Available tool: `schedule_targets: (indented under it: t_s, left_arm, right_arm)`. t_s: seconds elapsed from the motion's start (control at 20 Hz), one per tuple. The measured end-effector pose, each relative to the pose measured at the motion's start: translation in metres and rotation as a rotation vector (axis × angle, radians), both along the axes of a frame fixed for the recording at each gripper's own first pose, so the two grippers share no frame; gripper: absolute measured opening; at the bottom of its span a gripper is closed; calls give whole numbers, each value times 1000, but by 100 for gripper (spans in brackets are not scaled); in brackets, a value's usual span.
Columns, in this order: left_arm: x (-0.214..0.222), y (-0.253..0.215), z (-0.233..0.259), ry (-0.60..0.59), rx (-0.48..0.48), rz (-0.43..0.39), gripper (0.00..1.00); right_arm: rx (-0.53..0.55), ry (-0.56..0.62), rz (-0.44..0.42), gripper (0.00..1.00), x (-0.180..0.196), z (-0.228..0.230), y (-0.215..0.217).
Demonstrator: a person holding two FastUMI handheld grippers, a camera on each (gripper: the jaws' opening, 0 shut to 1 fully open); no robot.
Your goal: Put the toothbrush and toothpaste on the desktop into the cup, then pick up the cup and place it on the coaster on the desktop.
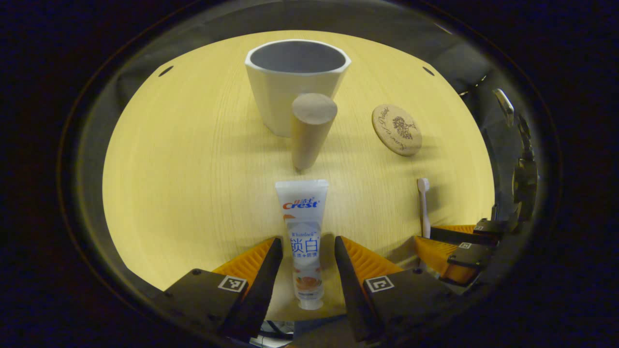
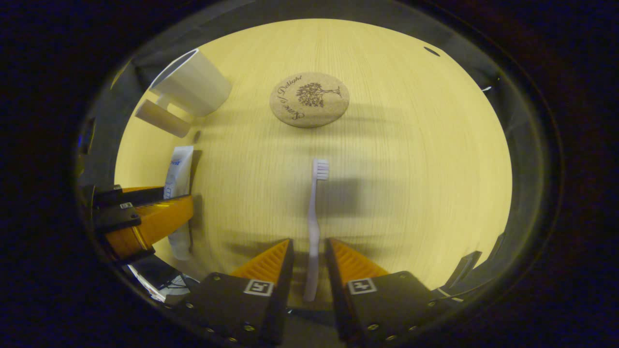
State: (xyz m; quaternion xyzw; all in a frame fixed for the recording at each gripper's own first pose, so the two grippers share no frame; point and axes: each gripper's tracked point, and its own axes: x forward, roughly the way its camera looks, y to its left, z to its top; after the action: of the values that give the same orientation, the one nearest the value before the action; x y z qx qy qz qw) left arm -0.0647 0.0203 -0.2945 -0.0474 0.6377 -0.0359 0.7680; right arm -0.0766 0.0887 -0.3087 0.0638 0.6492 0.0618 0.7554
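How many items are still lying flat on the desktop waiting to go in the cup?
2. The toothpaste lies between the left tool's fingers; the toothbrush lies between the right tool's fingers.

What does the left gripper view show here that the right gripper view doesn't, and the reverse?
Left gripper view: a look into the cup's open mouth, and the toothpaste lying between the fingers of the open left gripper. Right gripper view: the toothbrush at full length, lying between the fingers of the open right gripper. Shared: cup, wooden cylinder, coaster, toothpaste and toothbrush, all on the table.
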Motion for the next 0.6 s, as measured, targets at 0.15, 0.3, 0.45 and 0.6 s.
schedule_targets:
  t_s: [0.15,0.3,0.45,0.6]
  left_arm:
    - [-3,3,-5,17,11,-3,72]
    - [-2,6,-7,17,30,-11,53]
    - [-1,6,-8,13,36,-15,41]
    - [1,7,-7,2,40,-36,29]
  right_arm:
    - [-5,-4,-5,34,3,0,-3]
    - [1,5,-32,15,4,-3,-7]
    - [11,-2,-23,15,4,-2,-6]
    - [42,-11,-52,12,7,2,-6]
